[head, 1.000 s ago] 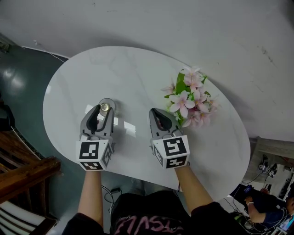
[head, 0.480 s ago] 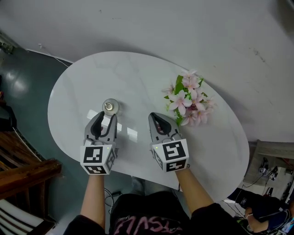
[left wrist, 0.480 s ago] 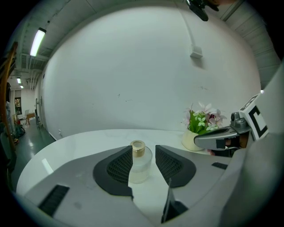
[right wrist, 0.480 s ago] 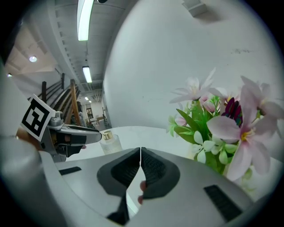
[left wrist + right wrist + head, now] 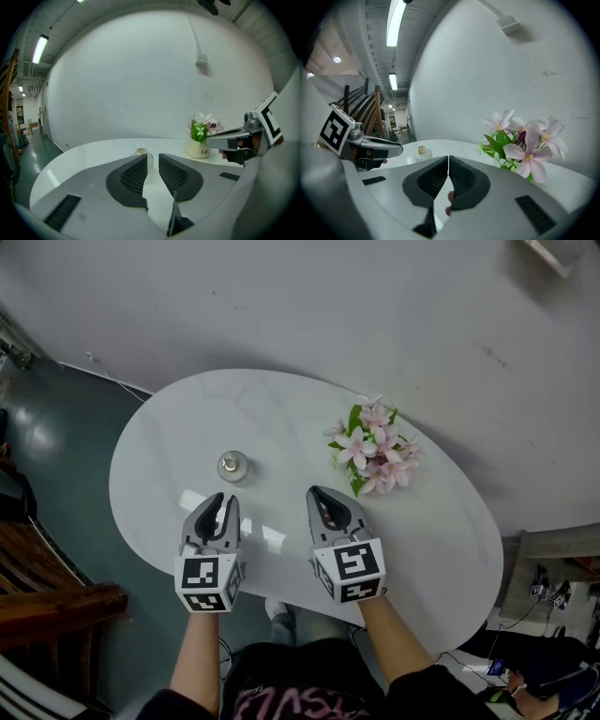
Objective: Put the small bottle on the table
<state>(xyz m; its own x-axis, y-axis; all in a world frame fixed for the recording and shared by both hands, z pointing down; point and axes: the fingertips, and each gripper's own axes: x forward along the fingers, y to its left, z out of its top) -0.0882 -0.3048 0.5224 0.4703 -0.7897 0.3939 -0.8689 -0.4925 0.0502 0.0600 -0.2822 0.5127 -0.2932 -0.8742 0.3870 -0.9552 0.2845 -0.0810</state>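
Two grippers are hovering over the near edge of the white oval table (image 5: 281, 413) in the head view, side by side and both pointing toward 12 o'clock. The small bottle (image 5: 232, 466) is standing upright on the table at about 12 to 1 o'clock from the left gripper (image 5: 217, 502), clear of its tips and not touching it. The right gripper (image 5: 324, 495) is sitting at 3 o'clock from the left one, with the pink flowers (image 5: 370, 439) at 1 o'clock from it. In the left gripper view, the left gripper (image 5: 153, 157) is showing a narrow gap. Its jaws have just been closing, nothing is sitting between the pads, so it is released and empty. The small bottle (image 5: 141, 152) is peeking out just past the left jaw's tip, on the table (image 5: 89, 154) beyond. The flowers in a white pot (image 5: 198, 149) are standing at 2 o'clock, with the right gripper (image 5: 213, 137) coming in from 3 o'clock. In the right gripper view, the right gripper (image 5: 448, 159) is clenched, tips meeting, gripping nothing. The small bottle (image 5: 421, 153) is standing at 11 o'clock, the left gripper (image 5: 396, 150) at 9 o'clock, the flowers (image 5: 525, 145) at 2 o'clock.
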